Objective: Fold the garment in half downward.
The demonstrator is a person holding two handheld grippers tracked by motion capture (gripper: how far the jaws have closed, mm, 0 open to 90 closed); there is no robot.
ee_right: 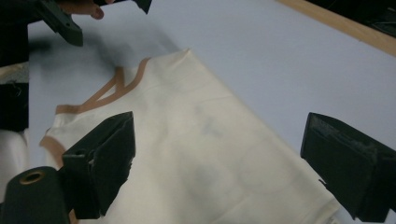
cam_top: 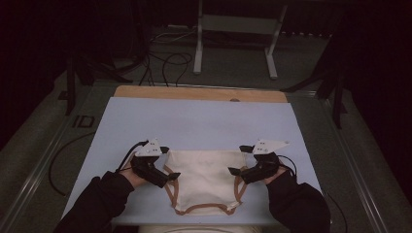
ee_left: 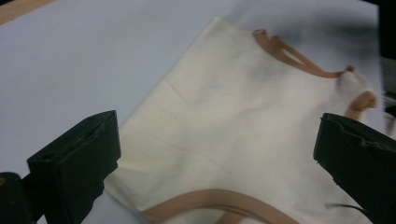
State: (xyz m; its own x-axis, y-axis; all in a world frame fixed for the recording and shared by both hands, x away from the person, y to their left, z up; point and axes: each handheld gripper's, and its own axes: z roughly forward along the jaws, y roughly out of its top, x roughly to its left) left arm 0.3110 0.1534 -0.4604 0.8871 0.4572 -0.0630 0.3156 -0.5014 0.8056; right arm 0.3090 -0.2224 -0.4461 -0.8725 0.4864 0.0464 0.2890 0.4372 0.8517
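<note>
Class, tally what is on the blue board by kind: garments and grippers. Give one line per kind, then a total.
Cream garment with tan trim: 1
Black grippers, the left gripper and the right gripper, both open: 2
Total: 3

Person's two forearms enter from the bottom edge of the high view, both in dark sleeves, angled inward and forward. Left hand point(cam_top: 132, 175) grips the left claw point(cam_top: 171, 176) low, cable trailing off to the outer side, grey three-cornered plate on top. Right hand point(cam_top: 272, 175) grips the right claw point(cam_top: 233, 171) in mirror pose, plate likewise uppermost. The two claws point toward each other, well apart. Left gripper view: both black jaws spread wide, nothing pinched between them. Right gripper view: jaws equally wide, pads free. Both claws appear to hover slightly above the bench, though height is hard to judge in this dim light.
</note>
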